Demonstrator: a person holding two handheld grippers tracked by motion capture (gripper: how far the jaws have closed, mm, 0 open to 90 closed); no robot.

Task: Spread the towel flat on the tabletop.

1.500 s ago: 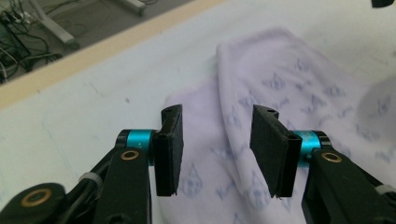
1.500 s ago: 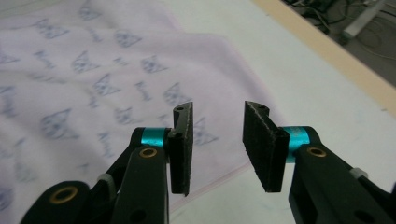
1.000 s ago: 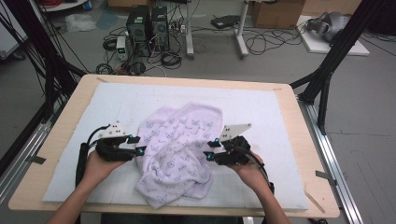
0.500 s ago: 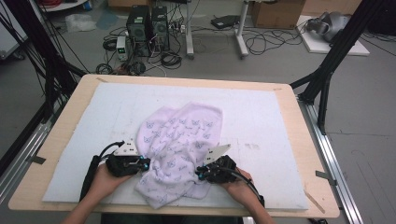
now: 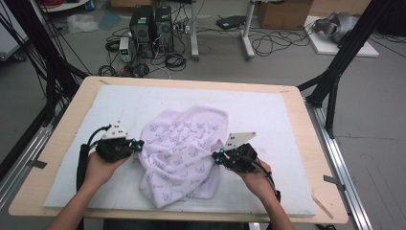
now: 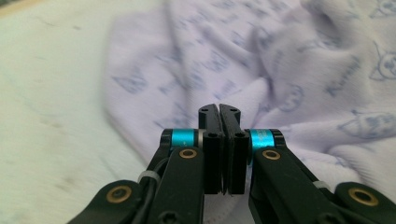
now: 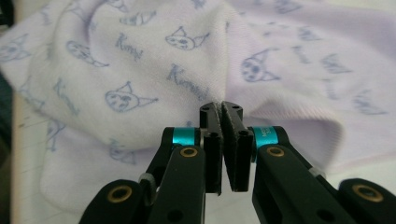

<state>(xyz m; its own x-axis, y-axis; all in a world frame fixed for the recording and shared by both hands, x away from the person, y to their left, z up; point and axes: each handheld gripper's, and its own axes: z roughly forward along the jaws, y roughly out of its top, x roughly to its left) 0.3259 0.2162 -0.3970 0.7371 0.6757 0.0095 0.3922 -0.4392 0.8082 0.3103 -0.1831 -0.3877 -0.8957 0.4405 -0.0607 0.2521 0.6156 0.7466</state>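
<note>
1. In the left gripper view the two black fingers (image 6: pixel 210 140) of the left gripper (image 6: pixel 219 112) are pressed flat together after just closing; whether a thin fold of the lilac cloth (image 6: pixel 289 70) is pinched between their tips cannot be told, since the tips lie right against its edge.
2. In the right gripper view the fingers (image 7: pixel 211 140) of the right gripper (image 7: pixel 220 108) have likewise just drawn together, with barely a slit between them; their tips touch a ridge of the cloth (image 7: pixel 140 60); a real pinch cannot be confirmed.
3. From above, the left gripper (image 5: pixel 140 143) meets the cloth's left edge and the right gripper (image 5: pixel 216 157) meets its right edge, so the cloth (image 5: pixel 184 143) lies between the two.
4. The cloth is pale lilac with a small printed cat-face pattern and lettering; it is crumpled, with folds rising in its middle.
5. The cloth rests on a white mat (image 5: pixel 268 110) that covers most of the wooden counter (image 5: pixel 313 158); it sits near the mat's middle, toward the person's side.
6. Behind the cloth, beyond the counter's far edge, computer towers (image 5: pixel 151 24) and loose cables lie on the floor.
</note>
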